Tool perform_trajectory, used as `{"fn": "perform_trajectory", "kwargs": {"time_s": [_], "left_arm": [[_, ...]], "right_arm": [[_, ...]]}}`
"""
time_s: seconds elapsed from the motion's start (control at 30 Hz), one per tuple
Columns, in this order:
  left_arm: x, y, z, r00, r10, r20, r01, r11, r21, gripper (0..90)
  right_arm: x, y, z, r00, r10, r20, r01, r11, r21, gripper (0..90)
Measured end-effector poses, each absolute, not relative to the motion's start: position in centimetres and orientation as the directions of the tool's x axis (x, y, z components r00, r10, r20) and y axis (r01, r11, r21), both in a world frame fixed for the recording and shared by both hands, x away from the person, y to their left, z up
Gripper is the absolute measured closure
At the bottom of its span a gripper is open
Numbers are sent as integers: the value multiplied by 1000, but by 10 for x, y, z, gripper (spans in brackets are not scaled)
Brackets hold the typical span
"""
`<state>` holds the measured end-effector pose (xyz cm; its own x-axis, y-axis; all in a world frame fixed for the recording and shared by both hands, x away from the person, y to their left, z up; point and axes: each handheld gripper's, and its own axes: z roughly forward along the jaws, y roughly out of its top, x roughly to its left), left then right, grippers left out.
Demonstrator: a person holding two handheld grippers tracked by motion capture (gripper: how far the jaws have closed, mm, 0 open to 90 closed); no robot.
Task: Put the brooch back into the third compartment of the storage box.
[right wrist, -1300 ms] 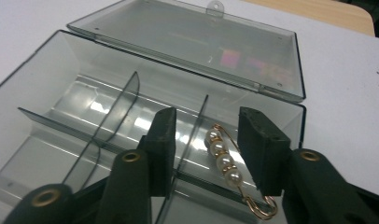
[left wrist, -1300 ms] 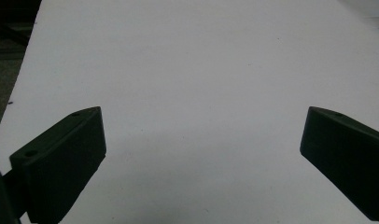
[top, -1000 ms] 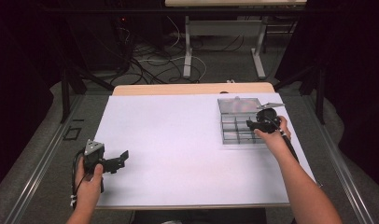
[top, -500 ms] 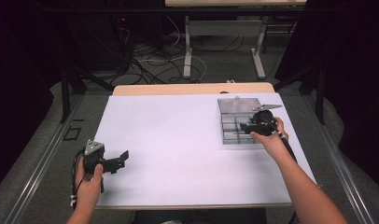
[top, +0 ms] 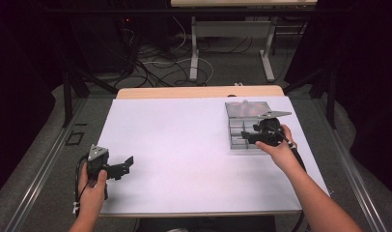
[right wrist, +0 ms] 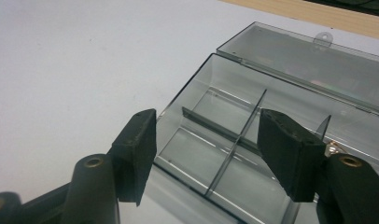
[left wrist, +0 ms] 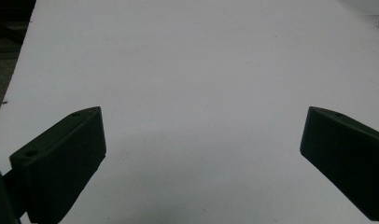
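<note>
A clear plastic compartment box lies on the right side of the white table, its lid folded open toward the far side. My right gripper hovers over the box's near compartments, open and holding nothing. In the right gripper view the box shows thin dividers and bare compartments between my right gripper's spread jaws, with the lid behind. My left gripper rests low at the table's near left, open and empty. The left gripper view has bare white tabletop between its wide jaws.
A wooden strip runs along the table's far edge. Behind the table are cables on the floor and the legs of another table. Wide bare tabletop lies between the two grippers.
My right gripper has shifted a little left and toward the near side, over the box. The left gripper has stayed put.
</note>
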<state>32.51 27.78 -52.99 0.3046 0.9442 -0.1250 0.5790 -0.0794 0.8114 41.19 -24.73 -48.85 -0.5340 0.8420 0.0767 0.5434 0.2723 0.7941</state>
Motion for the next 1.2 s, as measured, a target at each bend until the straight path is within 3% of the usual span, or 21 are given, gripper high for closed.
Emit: {"fn": "perform_trajectory", "kwargs": {"time_s": [0.3, 1.2], "left_arm": [[325, 276, -530, 307, 943, -130, 584, -78, 808, 6], [325, 275, -530, 309, 942, -131, 583, -79, 808, 6]], "right_arm": [[395, -238, -482, -527, 847, 76, 528, 256, 810, 205], [336, -239, -496, -535, 841, 84, 528, 255, 810, 69]]}}
